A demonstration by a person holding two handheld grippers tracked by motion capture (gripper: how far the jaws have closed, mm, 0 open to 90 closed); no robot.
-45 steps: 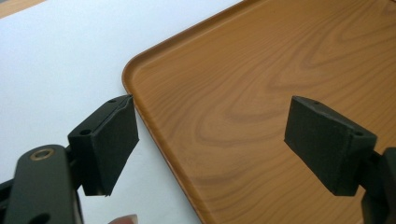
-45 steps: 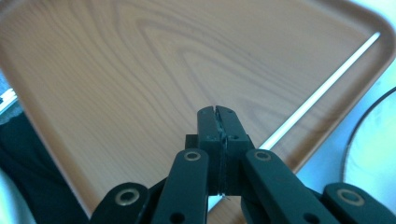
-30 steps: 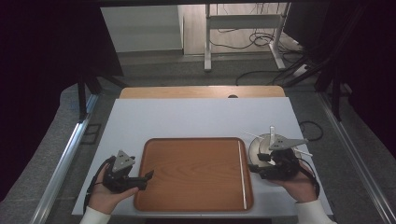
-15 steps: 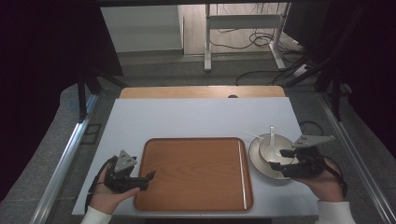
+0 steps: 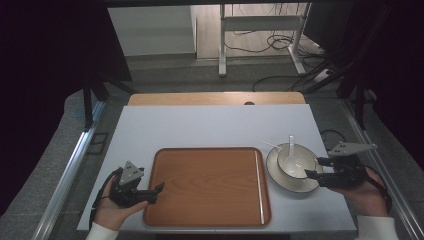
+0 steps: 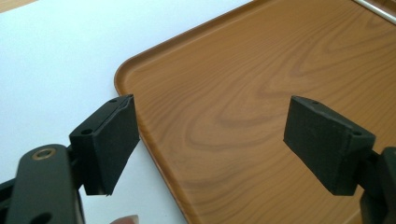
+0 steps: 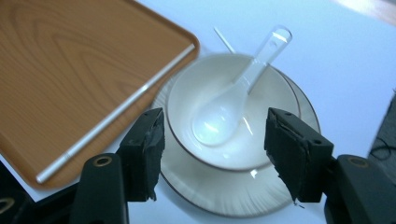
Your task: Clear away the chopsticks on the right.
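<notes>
On the white bench (image 5: 210, 125) in the high view, a wooden tray (image 5: 207, 185) lies between the hands; the left gripper (image 5: 150, 192) rests at its near left corner with jaws spread, and the right gripper (image 5: 320, 172) hangs beside a bowl (image 5: 296, 162) on a plate (image 5: 280, 175), probably lined up to lift it; its jaws have just been closing a little, nothing pinched. In the left gripper view, the spread jaws frame the tray corner (image 6: 123, 74), likely ready to steady it; the far edges are cut off. In the right gripper view, the bowl (image 7: 196, 130) holds a spoon (image 7: 229, 107), blurred; a thin stick (image 7: 114, 114) lies on the tray, its nature unclear.
</notes>
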